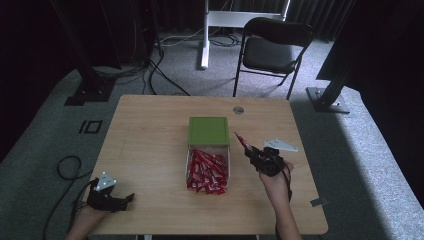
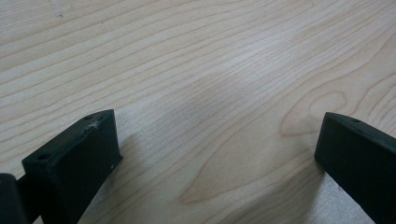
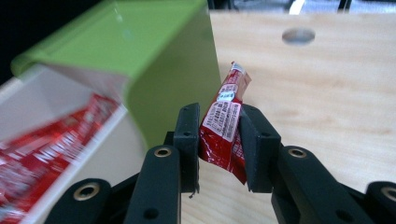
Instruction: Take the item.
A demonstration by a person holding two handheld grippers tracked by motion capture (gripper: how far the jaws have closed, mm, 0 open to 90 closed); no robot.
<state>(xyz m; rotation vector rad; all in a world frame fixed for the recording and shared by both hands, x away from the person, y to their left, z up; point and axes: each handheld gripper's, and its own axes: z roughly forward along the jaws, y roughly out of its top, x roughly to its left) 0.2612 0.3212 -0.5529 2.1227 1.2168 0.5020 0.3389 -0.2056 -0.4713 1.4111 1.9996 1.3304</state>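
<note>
Red sachet (image 3: 224, 130) is pinched upright between the right gripper (image 3: 219, 140) jaws, lifted clear of the wooden worktop (image 1: 150, 135), apparently just picked from the sachet-filled tray (image 1: 228, 165) to the gripper's left, beside its green lid (image 3: 140, 46). The left gripper (image 2: 215, 154) rests spread wide and holding nothing, parked well away.

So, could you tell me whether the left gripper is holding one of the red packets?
No, the left gripper has its fingers spread wide over bare table, nothing between them.
</note>
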